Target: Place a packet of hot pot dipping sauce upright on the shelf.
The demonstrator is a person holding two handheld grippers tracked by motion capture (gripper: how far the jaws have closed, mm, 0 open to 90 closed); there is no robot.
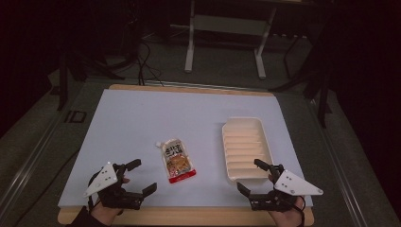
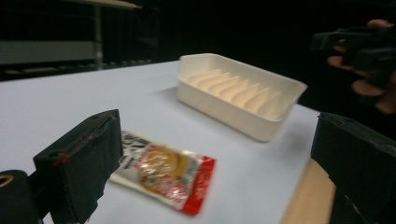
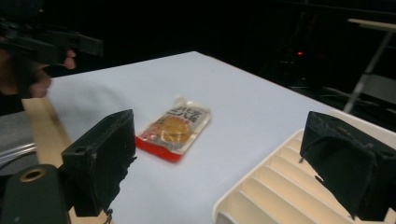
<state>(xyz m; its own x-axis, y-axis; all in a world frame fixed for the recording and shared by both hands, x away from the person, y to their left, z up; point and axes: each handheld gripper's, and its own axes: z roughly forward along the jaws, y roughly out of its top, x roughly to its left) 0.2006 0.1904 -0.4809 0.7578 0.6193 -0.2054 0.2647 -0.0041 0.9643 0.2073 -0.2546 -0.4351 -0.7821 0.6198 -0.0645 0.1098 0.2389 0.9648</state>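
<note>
A flat food pouch [image 1: 177,161] with a red bottom edge lies on the white table sheet near the front middle. In the left gripper view the pouch [image 2: 168,170] lies just ahead of the jaws; in the right gripper view the pouch [image 3: 175,128] lies ahead to the left. A cream ribbed tray [image 1: 246,147] lies empty to its right, also as the tray [image 2: 238,91] and the tray [image 3: 280,196]. My left gripper [image 1: 145,176] rests open at the front left, nothing between its jaws. My right gripper [image 1: 249,176] stands open at the tray's near end, empty.
The white sheet [image 1: 142,123] covers a wooden board whose edge [image 1: 189,215] shows along the front. Beyond the table stand a metal frame [image 1: 227,38] and cables on a dark floor. Open sheet lies behind the pouch and tray.
</note>
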